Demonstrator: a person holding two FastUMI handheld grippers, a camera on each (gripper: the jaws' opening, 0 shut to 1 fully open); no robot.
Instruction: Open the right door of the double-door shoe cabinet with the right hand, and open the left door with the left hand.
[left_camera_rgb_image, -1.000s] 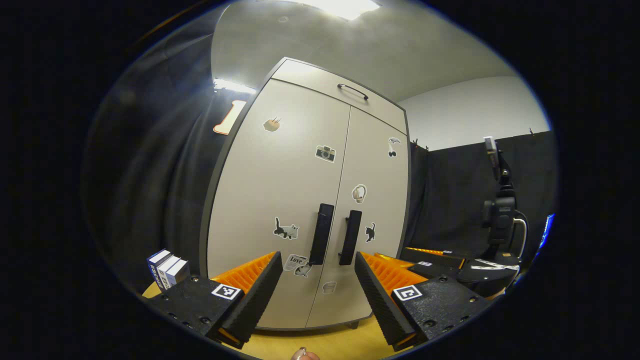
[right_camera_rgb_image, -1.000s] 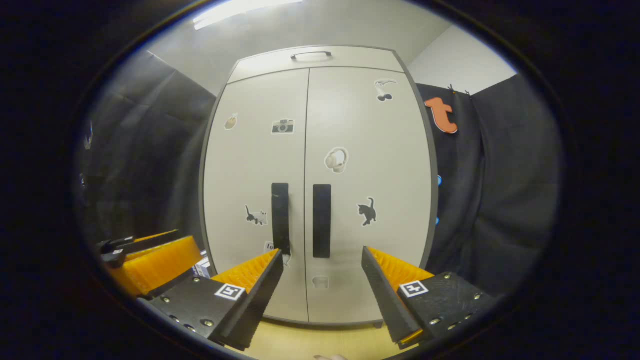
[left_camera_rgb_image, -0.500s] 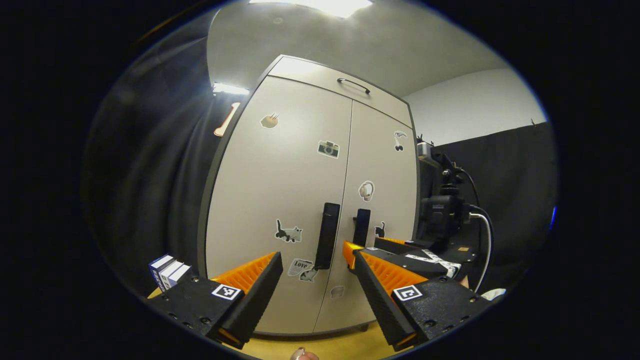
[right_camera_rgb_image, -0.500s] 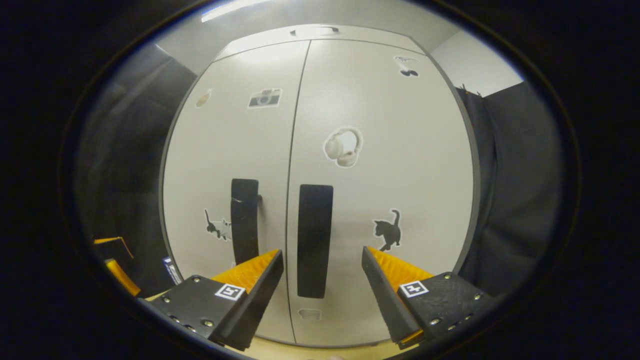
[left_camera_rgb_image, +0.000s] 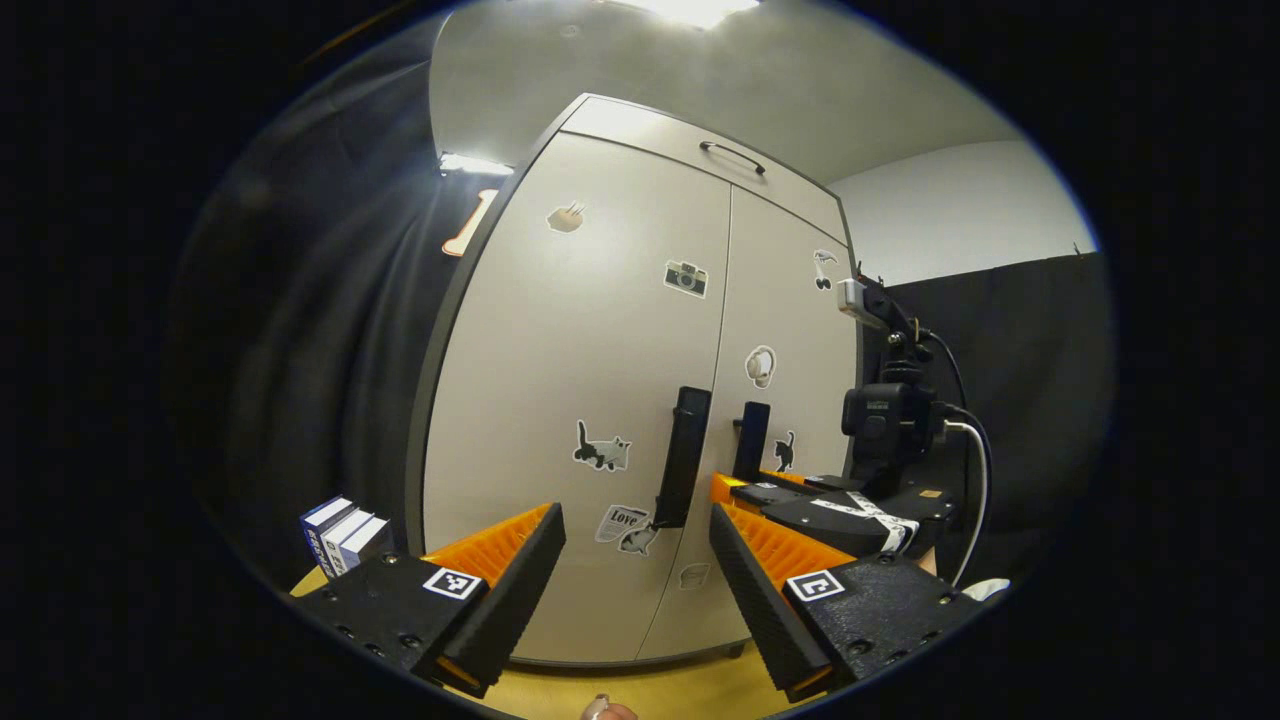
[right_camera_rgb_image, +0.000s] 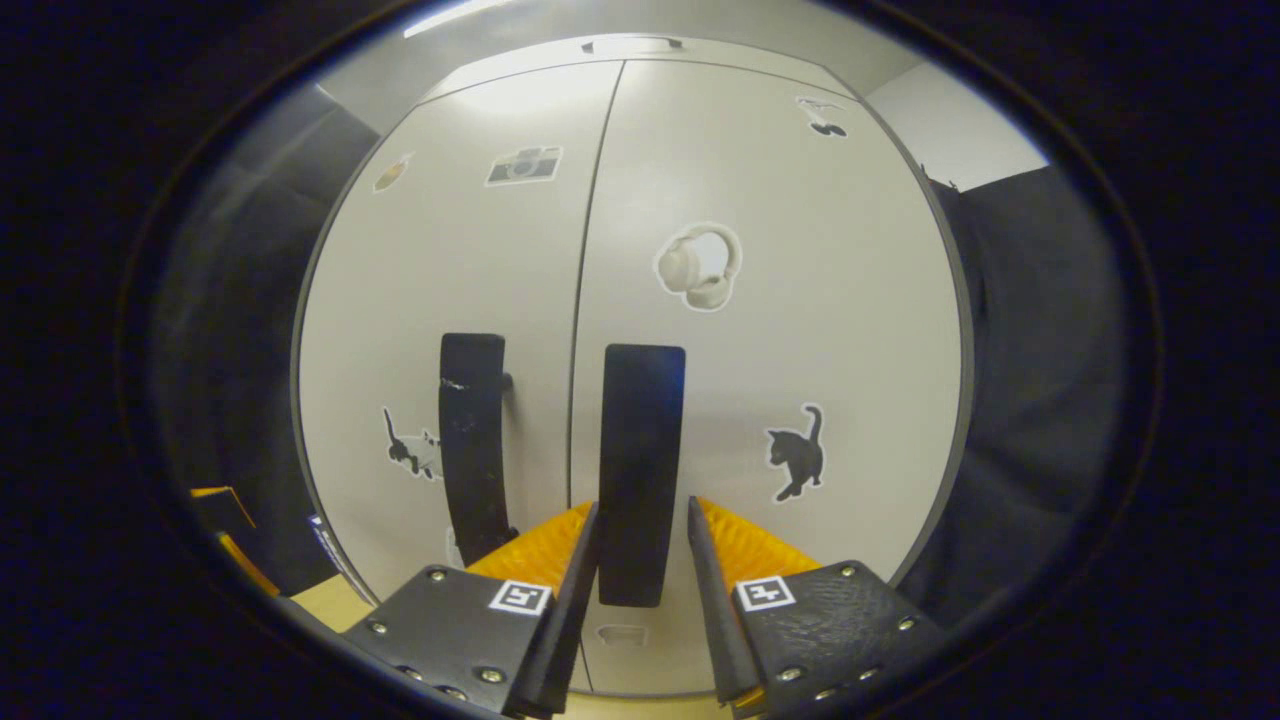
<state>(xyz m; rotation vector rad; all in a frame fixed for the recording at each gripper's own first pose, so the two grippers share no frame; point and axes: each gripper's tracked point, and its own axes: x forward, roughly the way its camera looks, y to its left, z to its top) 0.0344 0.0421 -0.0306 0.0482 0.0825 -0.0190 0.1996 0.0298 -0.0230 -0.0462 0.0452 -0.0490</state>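
The pale shoe cabinet faces me with both doors shut. In the left gripper view its left door (left_camera_rgb_image: 560, 380) carries a dark upright handle (left_camera_rgb_image: 685, 455), and my left gripper (left_camera_rgb_image: 635, 530) hangs open a short way in front of and below that handle, touching nothing. The right gripper (left_camera_rgb_image: 780, 495) reaches in at the right door's handle (left_camera_rgb_image: 752, 450). In the right gripper view my right gripper (right_camera_rgb_image: 642, 512) has its fingers drawn in against both sides of the right handle (right_camera_rgb_image: 640, 440). The left handle (right_camera_rgb_image: 472, 440) stands beside it, free.
A few small books (left_camera_rgb_image: 340, 535) stand at the cabinet's left foot on the yellow surface (left_camera_rgb_image: 660, 690). A narrow top panel with a thin handle (left_camera_rgb_image: 733, 157) sits above the doors. Black cloth hangs on both sides of the cabinet.
My right gripper moved in to the right handle and its fingers closed from wide apart onto it. The left gripper drifted slightly and stayed open. Both doors stayed shut.
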